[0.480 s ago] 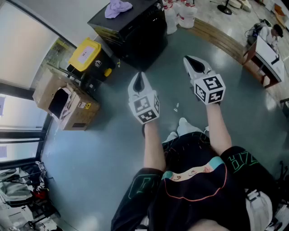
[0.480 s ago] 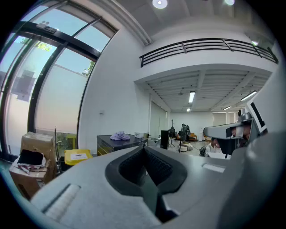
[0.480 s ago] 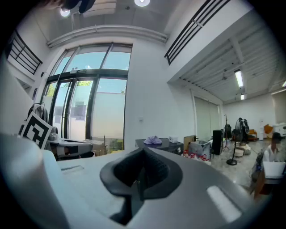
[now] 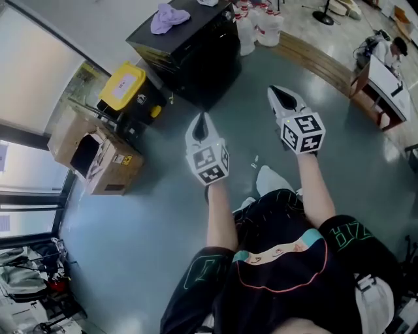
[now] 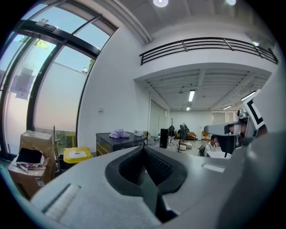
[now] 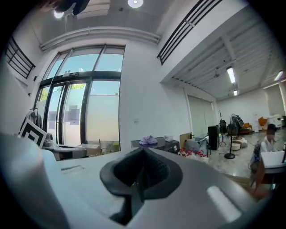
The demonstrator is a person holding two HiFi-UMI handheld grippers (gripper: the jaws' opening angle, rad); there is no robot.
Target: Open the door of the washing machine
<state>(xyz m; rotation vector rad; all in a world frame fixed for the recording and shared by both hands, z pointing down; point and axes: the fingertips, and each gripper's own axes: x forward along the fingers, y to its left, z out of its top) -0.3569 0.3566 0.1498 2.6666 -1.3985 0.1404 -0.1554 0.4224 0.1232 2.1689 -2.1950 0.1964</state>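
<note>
Surroundings on the grey floor (image 4: 150,222)
A yellow-lidded bin (image 4: 123,83) stands at the floor's window edge. An open cardboard box (image 4: 104,160) sits just beside it, nearer the camera, against the window wall (image 4: 26,72). White plastic containers (image 4: 261,26) with red tops are grouped at the far edge of the floor, next to a wooden strip (image 4: 313,55) that runs diagonally along the floor's right border. Beyond that strip, at the far right corner, a person (image 4: 395,45) sits at a desk (image 4: 385,81).

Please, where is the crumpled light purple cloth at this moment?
In the head view, the crumpled light purple cloth lies at the upper left, on top of the black box-shaped cabinet, just beyond the yellow-lidded bin.
</note>
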